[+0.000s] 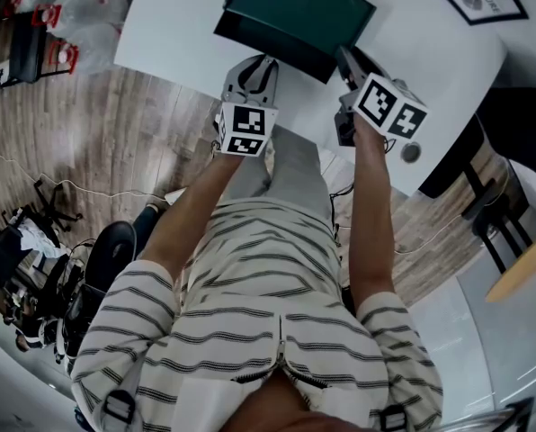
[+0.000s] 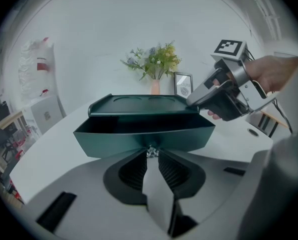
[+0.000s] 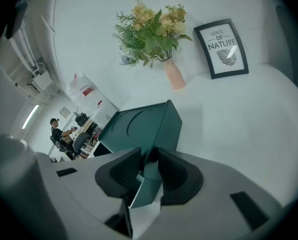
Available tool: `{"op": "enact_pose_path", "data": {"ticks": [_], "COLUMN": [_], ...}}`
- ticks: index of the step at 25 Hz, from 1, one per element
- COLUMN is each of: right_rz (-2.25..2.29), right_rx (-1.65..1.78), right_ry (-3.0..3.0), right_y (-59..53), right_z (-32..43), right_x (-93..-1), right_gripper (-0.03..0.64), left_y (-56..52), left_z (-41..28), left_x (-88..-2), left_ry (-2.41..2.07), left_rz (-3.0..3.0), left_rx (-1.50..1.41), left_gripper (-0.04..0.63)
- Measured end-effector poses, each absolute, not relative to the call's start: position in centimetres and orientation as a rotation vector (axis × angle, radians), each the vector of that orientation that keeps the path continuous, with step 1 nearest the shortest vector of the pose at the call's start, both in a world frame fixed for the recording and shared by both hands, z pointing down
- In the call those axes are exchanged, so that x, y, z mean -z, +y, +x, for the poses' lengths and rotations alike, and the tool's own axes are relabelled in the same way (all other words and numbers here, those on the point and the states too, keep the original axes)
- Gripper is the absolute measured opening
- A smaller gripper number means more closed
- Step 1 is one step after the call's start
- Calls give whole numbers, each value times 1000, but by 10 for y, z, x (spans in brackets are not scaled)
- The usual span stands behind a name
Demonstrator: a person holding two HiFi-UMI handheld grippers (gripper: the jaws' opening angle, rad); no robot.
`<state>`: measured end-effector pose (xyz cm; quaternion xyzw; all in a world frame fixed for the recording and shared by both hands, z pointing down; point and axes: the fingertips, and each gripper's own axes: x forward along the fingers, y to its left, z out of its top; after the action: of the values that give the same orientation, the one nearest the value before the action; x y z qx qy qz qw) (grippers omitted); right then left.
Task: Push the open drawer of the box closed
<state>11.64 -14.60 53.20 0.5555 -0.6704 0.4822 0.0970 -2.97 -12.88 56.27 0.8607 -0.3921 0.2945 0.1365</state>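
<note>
Your left gripper (image 1: 263, 61) sits closest, its jaws pinched on the small silvery knob (image 2: 150, 152) at the middle of the drawer front. Working down in size: the white table (image 1: 187, 34) looks smooth, so expect the dark green box (image 3: 139, 124) near its front edge to slide if you push it unbraced; it seems light, thin-walled and rigid. Your right gripper (image 3: 149, 156) is clamped on the box's near right top corner, a sound place to hold it against the push. The drawer (image 2: 144, 136) stands pulled out toward you, hollow and probably easy-running; press straight through the knob or on the flat front beside it, centred, so it doesn't skew. No brand shows on the box. The framed print (image 3: 221, 49) behind reads "LOVE OF NATURE"
</note>
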Motion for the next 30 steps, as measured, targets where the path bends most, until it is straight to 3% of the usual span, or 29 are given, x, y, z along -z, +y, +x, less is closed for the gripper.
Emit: {"op": "enact_pose_path", "data": {"ticks": [30], "right_rz": [1645], "right_rx": [-1433], "right_ry": [-1987], "right_y": [-147], "right_z": [115], "right_x": [-532], "right_gripper": [120], "left_y": [-143], "left_z": [-19], "left_x": [-564], "left_ry": [-1122], "left_rz": [2493], "left_rx": [-843], "left_gripper": [72]}}
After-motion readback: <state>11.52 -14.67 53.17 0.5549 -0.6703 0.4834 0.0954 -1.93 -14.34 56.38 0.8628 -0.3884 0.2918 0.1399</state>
